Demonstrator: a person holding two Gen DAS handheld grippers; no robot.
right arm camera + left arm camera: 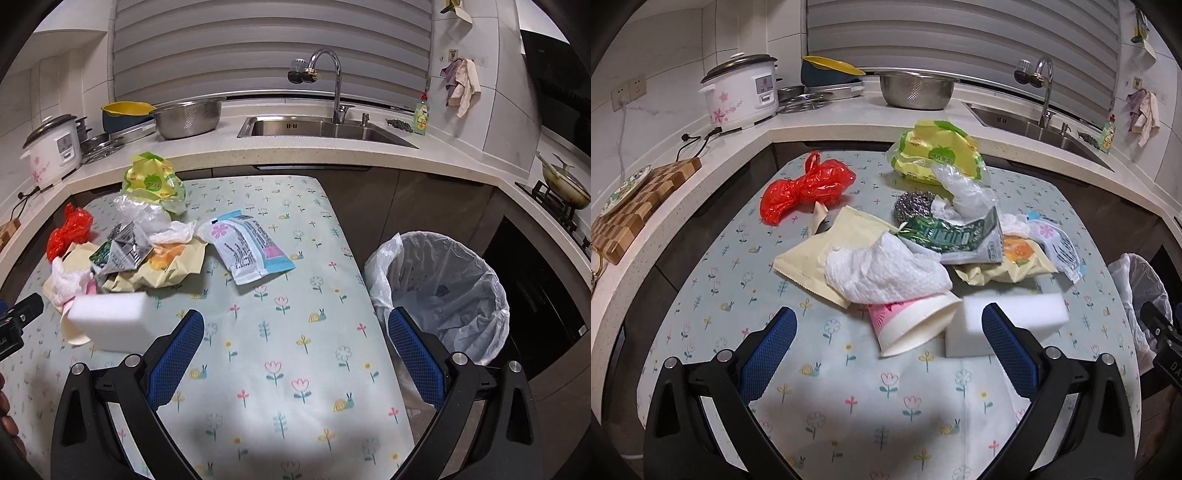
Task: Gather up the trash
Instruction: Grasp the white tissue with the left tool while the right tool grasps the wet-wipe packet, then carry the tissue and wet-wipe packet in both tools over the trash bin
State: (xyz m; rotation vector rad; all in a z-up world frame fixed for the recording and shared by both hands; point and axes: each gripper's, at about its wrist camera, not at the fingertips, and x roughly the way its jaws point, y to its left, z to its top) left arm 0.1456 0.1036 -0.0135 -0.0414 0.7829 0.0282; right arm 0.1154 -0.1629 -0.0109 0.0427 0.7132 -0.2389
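- Left gripper (pixel 888 325): blue-padded fingers (pixel 768 354) spread wide, holding nothing, above the floral tablecloth (pixel 849 406).
- Just ahead of it, between the finger lines: pink-and-white paper cup (pixel 912 328) on its side, mouth toward the camera.
- White sponge block (pixel 1008 321) just beside the cup on its right; the right finger overlaps it in view, contact unclear.
- Crumpled white tissue (pixel 886 273) lies on top of the cup and partly over a cream flat pouch (pixel 812 254).
- Behind those, the trash pile: green printed wrapper (pixel 953 236), steel scouring ball (pixel 912 206), clear plastic glove (pixel 964 192), yellow-green bag (pixel 934 151) at the back, orange-printed snack bag (pixel 1019 258), white-blue pack (pixel 1056 247) at the right edge of the pile.
- Red plastic bag (pixel 805 188) sits apart, left rear of the table.
- Right gripper (pixel 295 325): jaws also wide apart, empty, over bare tablecloth near the table's right edge.
- Bin (pixel 443 295) with a white liner stands on the floor just beside the table's right edge; a few dark specks are visible on the liner inside.
- Right view: white-blue pack lies separate from the pile, toward table centre; sponge at the near left.
- Background: counter with rice cooker (pixel 738 96), steel colander (pixel 916 90), sink (pixel 325 127).
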